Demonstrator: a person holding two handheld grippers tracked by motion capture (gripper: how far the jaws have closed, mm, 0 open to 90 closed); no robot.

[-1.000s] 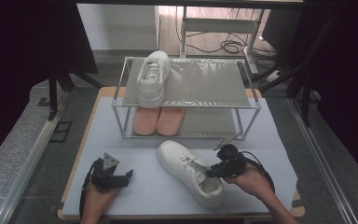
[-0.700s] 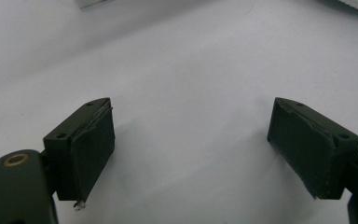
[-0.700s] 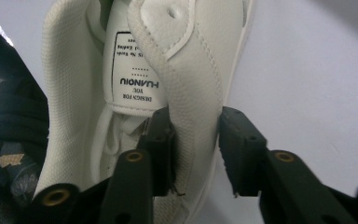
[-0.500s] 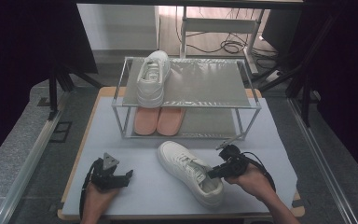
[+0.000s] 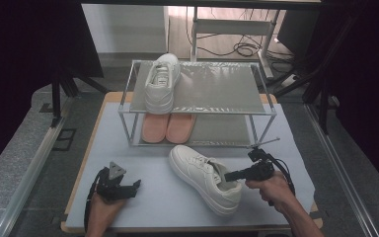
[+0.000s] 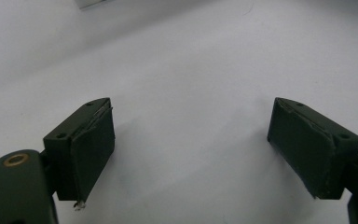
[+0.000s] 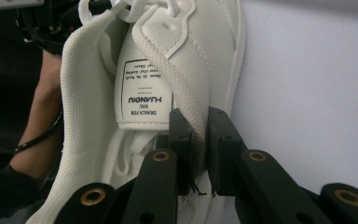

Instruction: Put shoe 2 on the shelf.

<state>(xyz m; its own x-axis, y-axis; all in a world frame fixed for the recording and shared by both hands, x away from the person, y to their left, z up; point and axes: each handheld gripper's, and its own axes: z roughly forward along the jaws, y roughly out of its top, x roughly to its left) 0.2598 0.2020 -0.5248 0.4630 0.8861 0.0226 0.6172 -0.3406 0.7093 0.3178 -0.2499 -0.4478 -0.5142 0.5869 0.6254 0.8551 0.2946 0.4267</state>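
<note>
White sneaker (image 5: 205, 177) lies on the table mat (image 5: 128, 143) in front of the rack (image 5: 197, 106), toe toward the rack and heel toward us. We judge it light, with a stiff rubber sole and a soft, padded upper that yields under pressure; the smooth leather-like side panels look slippery, while the textile collar offers friction. We therefore take hold at the collar, as shown in the right gripper view: the right gripper (image 7: 200, 140) has just been closing its jaws, and they are now clamped on the padded collar edge (image 7: 192, 100), one jaw inside the shoe beside the tongue label (image 7: 142, 93), the other outside. We expect the thin wall to flex and the toe to sag when lifted. Left gripper (image 6: 189, 144) rests with its jaws wide apart, bare mat between them. A matching sneaker (image 5: 162, 84) sits on the rack's top shelf, above pink slippers (image 5: 168, 127).
</note>
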